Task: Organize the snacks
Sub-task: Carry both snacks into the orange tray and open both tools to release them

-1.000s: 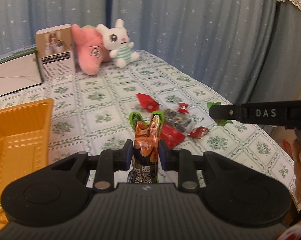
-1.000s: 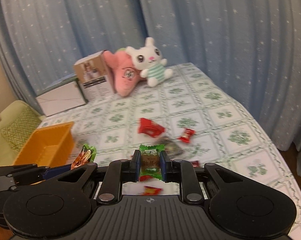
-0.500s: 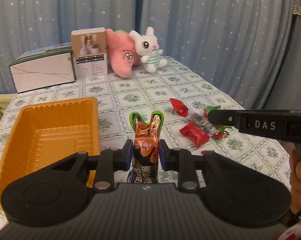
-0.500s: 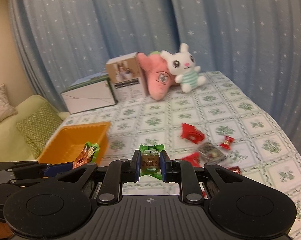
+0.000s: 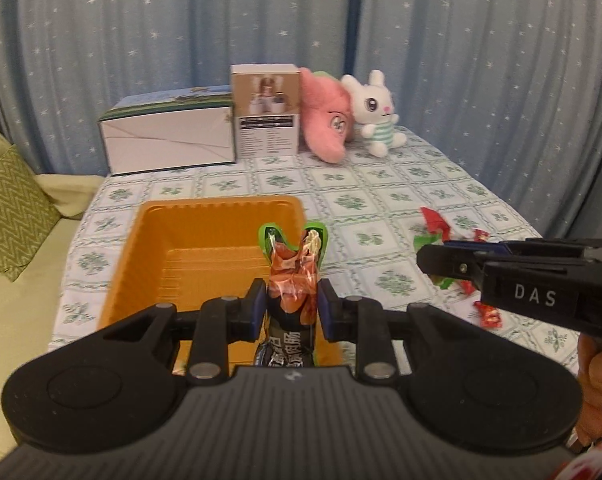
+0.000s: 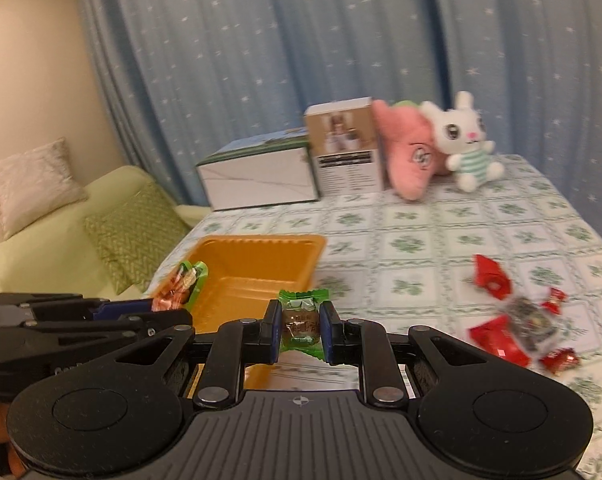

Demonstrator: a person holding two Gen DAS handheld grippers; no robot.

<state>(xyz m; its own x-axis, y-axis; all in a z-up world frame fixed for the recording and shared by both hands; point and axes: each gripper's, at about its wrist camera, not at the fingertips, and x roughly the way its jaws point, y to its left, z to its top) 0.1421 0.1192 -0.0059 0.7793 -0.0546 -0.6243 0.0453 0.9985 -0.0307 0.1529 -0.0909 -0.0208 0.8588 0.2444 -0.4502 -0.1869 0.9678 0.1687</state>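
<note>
The right tongs (image 6: 300, 330) pinch a green-wrapped candy (image 6: 301, 322) at lower centre — just right of the orange tray (image 6: 257, 258). Red snacks (image 6: 491, 278) lie scattered on the bench (image 6: 421, 240) at right.

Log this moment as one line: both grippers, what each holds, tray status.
left gripper: shut on orange-green snack pack, over orange tray | right gripper: shut on green candy, beside tray | tray: looks empty | loose red snacks on table
</note>
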